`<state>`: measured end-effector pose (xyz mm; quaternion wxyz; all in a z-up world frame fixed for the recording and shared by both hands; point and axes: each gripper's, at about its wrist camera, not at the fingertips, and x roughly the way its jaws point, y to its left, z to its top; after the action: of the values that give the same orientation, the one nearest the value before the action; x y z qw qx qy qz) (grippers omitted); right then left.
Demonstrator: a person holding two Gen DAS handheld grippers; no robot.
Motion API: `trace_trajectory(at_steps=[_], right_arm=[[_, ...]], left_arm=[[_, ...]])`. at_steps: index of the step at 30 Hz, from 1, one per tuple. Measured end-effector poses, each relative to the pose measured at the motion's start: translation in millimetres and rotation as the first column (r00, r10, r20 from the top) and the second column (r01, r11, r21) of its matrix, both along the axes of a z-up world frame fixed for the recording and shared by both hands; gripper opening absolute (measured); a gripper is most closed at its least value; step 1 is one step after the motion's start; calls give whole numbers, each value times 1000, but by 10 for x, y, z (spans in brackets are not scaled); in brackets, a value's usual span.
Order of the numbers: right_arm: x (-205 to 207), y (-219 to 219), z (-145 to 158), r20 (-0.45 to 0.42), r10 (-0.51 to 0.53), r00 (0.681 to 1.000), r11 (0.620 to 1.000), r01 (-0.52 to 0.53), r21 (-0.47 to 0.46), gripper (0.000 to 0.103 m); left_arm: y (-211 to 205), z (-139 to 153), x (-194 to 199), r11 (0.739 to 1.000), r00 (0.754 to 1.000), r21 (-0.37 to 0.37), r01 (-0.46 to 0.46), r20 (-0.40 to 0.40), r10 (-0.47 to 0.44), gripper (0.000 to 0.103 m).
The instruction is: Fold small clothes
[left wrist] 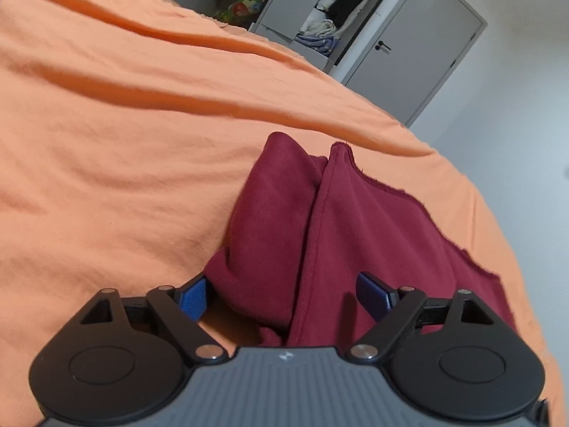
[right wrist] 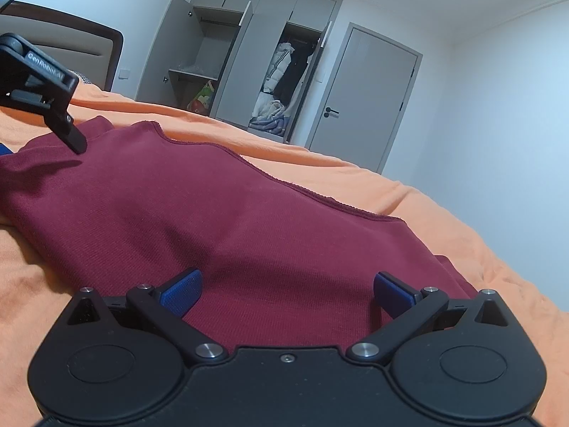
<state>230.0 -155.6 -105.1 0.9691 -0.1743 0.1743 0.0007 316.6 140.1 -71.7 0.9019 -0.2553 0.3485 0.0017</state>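
Both sets of tongs are down low over the maroon garment (right wrist: 227,220), which lies spread on the orange bedsheet (left wrist: 124,135) of the bed. The left tongs (left wrist: 284,293) stand with jaws wide apart, straddling a raised ridge of the cloth where two layers bunch up against each other, and that looks like a deliberate line-up: a crease between the blue pads (left wrist: 193,299) is ready to be pinched. Nothing is gripped yet there. The right tongs (right wrist: 286,293) are spread just as wide over the flat, smooth stretch of the garment, close to its near edge, probably to take the matching hold so the fabric lifts evenly. Behind the bed, an open wardrobe (right wrist: 270,67) shows stored clothes.
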Motion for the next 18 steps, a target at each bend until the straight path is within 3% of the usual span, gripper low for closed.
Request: trace_trajectory(at_steps=[4,18], right_arm=[[-3,-3,1,1,0,1000,1000,0,-1,102],[0,0,-4,1,-1,1000,1000,1,-1,102]], left_arm=[[-83,-14,10,999,1000,43,-2,-4,2,87],[-106,-25,-27,998,1000,57,0,1,0,88]])
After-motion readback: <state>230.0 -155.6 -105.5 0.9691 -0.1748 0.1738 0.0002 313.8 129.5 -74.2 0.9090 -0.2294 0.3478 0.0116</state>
